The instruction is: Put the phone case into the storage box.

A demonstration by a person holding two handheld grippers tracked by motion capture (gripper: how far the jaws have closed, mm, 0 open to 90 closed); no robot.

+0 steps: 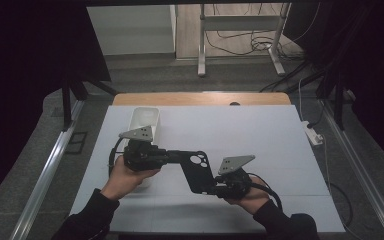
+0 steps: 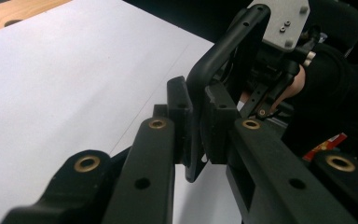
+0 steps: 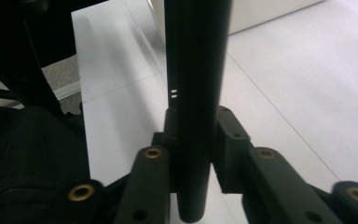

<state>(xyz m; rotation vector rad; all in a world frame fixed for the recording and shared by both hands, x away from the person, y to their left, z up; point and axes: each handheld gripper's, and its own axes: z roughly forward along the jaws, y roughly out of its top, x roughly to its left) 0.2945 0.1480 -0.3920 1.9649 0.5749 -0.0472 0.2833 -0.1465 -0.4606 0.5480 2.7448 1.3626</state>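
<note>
Clearly both tools grip one black phone case (image 1: 196, 170), held above the white mat (image 1: 260, 145) near its front edge, toward the left. The left gripper (image 1: 176, 157) has its jaws closed on the case's end with the camera cutout; the left gripper view shows the thin rim (image 2: 200, 93) pinched between the pads. The right gripper (image 1: 213, 188) clamps the opposite end, and its own view shows the case edge-on (image 3: 196, 93) between narrow jaws. This looks like a two-handed hold or handover; the next move likely needs one tool to release while the other keeps a firm grip. A white rectangular bin (image 1: 145, 120) sits at the mat's far left; I cannot tell its contents.
</note>
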